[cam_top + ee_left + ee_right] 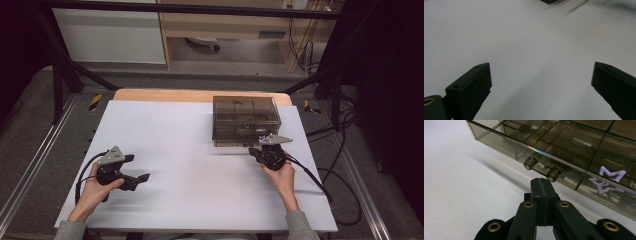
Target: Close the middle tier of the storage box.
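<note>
A smoky see-through box [245,117] with several compartments stands on the white table [175,145], right of the middle. In the right gripper view the box [574,142] shows a clear bar handle [541,168] on its near wall and a purple squiggle [610,176] on its lid. My right gripper [541,181] is shut with nothing between its jaws, its tip just short of that handle. In the high view the right gripper [267,148] sits at the box's front edge. My left gripper [140,167] rests at the table's left, and in its own view the left gripper [542,65] is open over bare white surface.
A wooden strip [165,95] runs along the table's far edge. Black cables [345,165] hang off the right side, and black frame legs [57,85] stand at the back corners. A white cabinet [110,35] and wooden shelving [225,25] lie beyond.
</note>
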Demonstrator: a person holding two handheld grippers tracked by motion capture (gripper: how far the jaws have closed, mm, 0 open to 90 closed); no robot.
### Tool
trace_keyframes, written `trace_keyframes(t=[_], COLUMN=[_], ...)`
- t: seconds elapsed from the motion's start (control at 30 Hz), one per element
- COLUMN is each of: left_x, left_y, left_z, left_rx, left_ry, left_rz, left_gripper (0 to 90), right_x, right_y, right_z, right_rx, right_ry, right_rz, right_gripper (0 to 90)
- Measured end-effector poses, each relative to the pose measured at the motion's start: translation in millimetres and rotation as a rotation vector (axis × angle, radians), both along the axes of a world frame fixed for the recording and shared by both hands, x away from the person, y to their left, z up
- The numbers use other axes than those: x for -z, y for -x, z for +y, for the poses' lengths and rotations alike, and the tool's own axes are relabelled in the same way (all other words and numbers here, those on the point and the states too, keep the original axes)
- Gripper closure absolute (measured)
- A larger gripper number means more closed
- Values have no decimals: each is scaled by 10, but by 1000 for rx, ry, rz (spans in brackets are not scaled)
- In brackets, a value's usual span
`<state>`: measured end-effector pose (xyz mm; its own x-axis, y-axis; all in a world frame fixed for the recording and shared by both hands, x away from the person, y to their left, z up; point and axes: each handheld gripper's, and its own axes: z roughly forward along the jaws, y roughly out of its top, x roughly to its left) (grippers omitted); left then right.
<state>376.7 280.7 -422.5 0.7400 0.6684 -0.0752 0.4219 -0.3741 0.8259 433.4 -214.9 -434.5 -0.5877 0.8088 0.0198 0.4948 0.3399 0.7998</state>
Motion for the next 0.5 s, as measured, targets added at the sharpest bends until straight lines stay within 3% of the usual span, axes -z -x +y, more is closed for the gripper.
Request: trace_keyframes(t=[0.5], left_x=[-2], left_y=[2], left_z=[0], left_rx=[1], left_ry=[0], left_rz=[0], left_gripper=[26], right_x=[-6], right_y=[-82], right_z=[53], right_rx=[-6], right_ry=[18], right_rz=[-14], right_gripper=[900])
